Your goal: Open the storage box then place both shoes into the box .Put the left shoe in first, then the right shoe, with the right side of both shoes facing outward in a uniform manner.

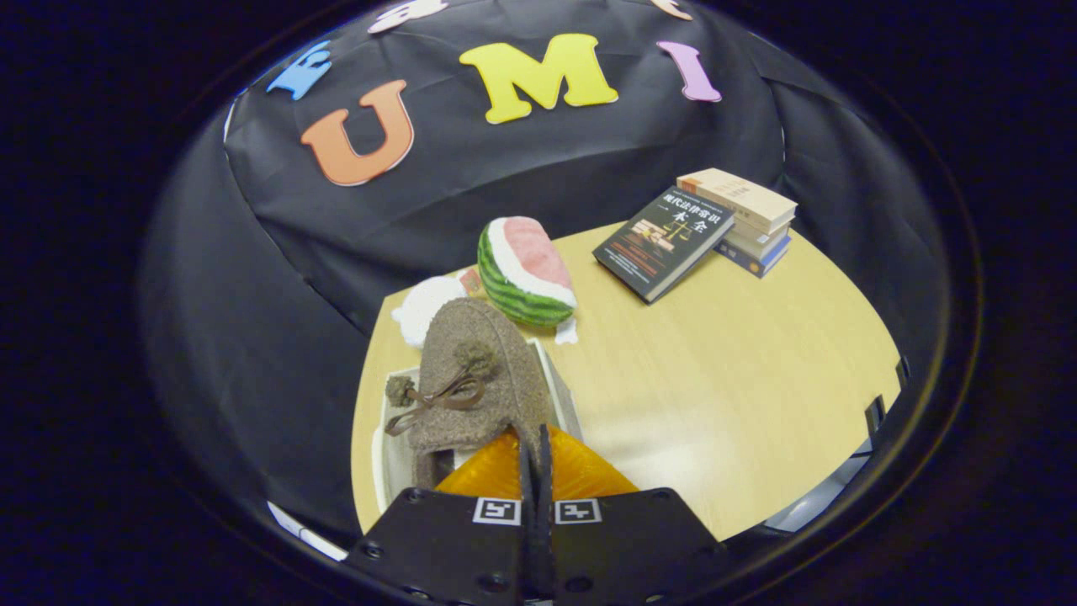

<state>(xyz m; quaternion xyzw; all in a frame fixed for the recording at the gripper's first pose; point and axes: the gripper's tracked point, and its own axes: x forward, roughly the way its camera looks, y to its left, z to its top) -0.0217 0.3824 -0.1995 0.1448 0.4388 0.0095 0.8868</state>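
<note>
A brown fuzzy shoe (480, 379) with a brown lace and two pom-poms hangs toe-forward just ahead of my fingers. My gripper (534, 454) is shut on the rim of its opening, with the two black fingers pressed almost together. The shoe sits over a white storage box (557, 383) whose walls show on both sides of it. An orange translucent panel (585, 480), which looks like the box's opened flap, lies right under the fingers. The inside of the box is hidden by the shoe.
A watermelon-slice plush (526, 269) and a white soft toy (429, 307) lie just beyond the box. A dark book (665, 240) leans on a stack of books (749, 223) at the far right. Bare wooden tabletop (740, 379) stretches to the right of the box.
</note>
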